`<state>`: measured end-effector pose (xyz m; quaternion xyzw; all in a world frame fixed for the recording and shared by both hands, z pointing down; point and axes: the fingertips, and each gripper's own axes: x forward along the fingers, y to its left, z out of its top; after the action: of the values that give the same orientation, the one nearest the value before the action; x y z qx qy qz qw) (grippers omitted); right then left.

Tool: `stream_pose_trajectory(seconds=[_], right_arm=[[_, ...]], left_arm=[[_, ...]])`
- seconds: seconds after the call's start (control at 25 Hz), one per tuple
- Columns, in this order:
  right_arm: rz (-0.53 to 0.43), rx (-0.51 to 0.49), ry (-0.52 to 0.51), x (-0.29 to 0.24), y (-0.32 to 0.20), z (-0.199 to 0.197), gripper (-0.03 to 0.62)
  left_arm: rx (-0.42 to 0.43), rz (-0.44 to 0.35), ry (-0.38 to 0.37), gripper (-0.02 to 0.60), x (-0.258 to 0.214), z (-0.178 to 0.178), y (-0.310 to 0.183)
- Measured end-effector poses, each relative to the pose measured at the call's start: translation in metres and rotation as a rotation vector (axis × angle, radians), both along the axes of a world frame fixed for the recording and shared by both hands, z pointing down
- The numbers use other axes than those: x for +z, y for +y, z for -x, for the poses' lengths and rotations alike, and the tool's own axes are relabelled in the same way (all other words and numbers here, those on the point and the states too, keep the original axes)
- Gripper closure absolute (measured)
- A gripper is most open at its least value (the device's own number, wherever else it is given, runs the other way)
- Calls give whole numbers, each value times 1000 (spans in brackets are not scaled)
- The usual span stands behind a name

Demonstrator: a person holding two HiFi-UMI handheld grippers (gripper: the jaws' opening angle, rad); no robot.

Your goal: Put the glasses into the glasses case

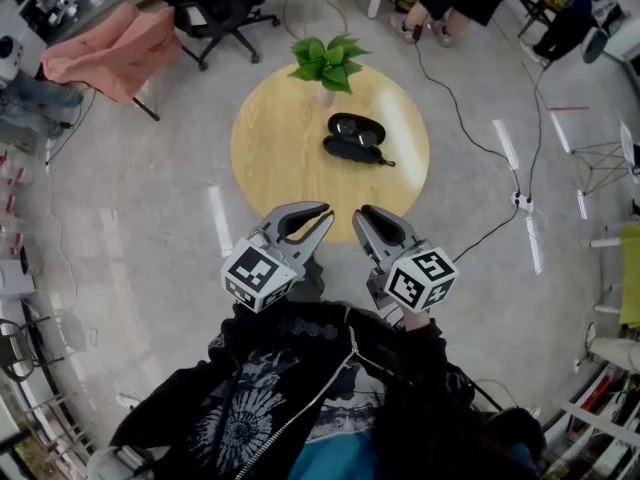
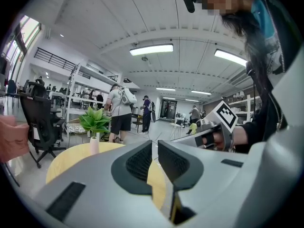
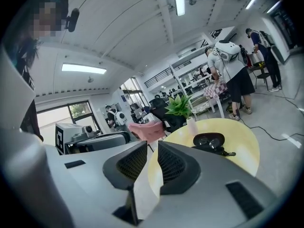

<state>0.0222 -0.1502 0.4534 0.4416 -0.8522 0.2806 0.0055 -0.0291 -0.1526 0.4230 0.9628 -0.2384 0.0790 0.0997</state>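
A black glasses case (image 1: 355,138) lies open on the round yellow table (image 1: 270,158), right of centre; it also shows in the right gripper view (image 3: 211,141). Dark glasses (image 3: 203,140) seem to lie in its open half; the lenses glint faintly. Both grippers hover off the table's near edge, well short of the case. My left gripper (image 1: 322,214) (image 2: 155,144) has its jaws together with only a thin slit and nothing between them. My right gripper (image 1: 362,214) (image 3: 153,144) stands slightly open and empty.
A potted green plant (image 1: 326,63) stands at the table's far edge, just behind the case. On the floor beyond are a black office chair (image 1: 215,8), a chair draped in pink cloth (image 1: 110,48) and cables (image 1: 460,118). People stand further back.
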Motion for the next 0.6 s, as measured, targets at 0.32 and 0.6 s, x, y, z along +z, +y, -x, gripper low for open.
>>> stream_pose_trajectory(seconds=[0.32, 0.6], right_arm=[[-30, -21, -1, -3, 60, -36, 520], [-48, -66, 30, -1, 132, -56, 528]], left_arm=[[-12, -37, -45, 543, -2, -41, 65], [-10, -39, -52, 543, -1, -74, 141]])
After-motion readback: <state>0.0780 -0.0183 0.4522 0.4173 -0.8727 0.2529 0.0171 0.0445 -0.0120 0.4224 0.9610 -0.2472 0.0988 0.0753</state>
